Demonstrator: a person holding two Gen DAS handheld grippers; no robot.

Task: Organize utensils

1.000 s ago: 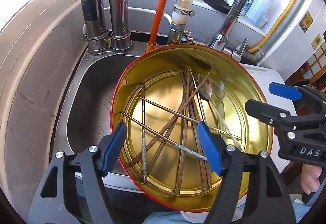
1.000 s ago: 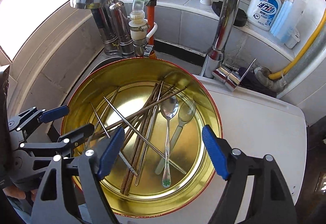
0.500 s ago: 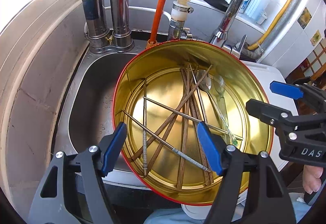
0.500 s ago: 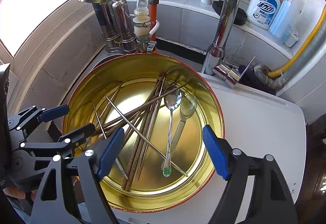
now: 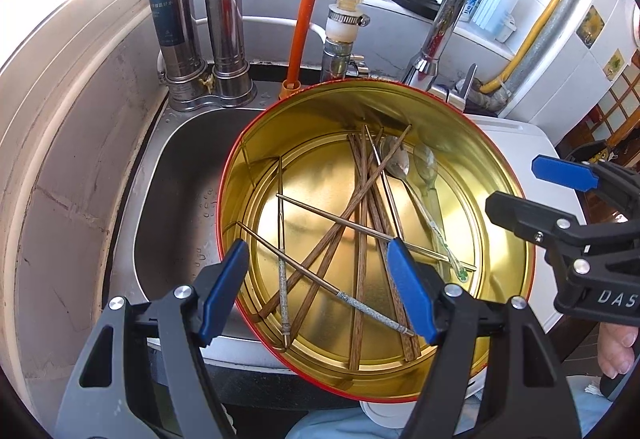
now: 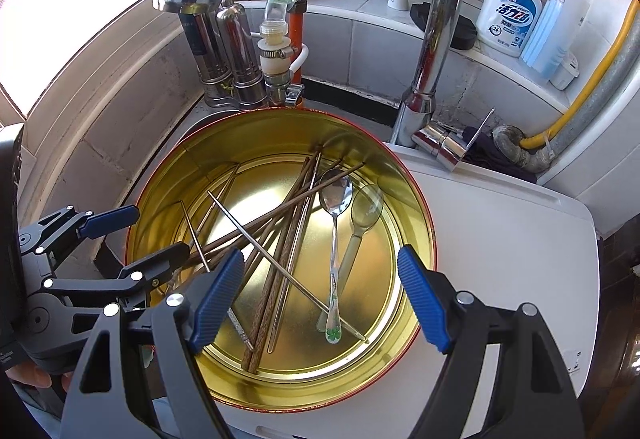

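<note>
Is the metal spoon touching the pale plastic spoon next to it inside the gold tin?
Cannot tell. In the right wrist view the metal spoon and the plastic spoon lie close together in the tin, but neither contact nor a gap shows plainly.

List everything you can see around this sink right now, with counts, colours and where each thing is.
Round gold tin with red rim: one, straddling sink and white surface.
Brown wooden chopsticks: several, crossed in tin.
Thin metal chopsticks: several, silver, in tin.
Steel spoon: one, in tin.
Pale translucent spoon: one, beside it.
Steel sink: one, left of tin.
Chrome tap: one, behind tin.
White soap bottle: one, back ledge.
Left gripper: open, over tin.
Right gripper: open, over tin.
</note>
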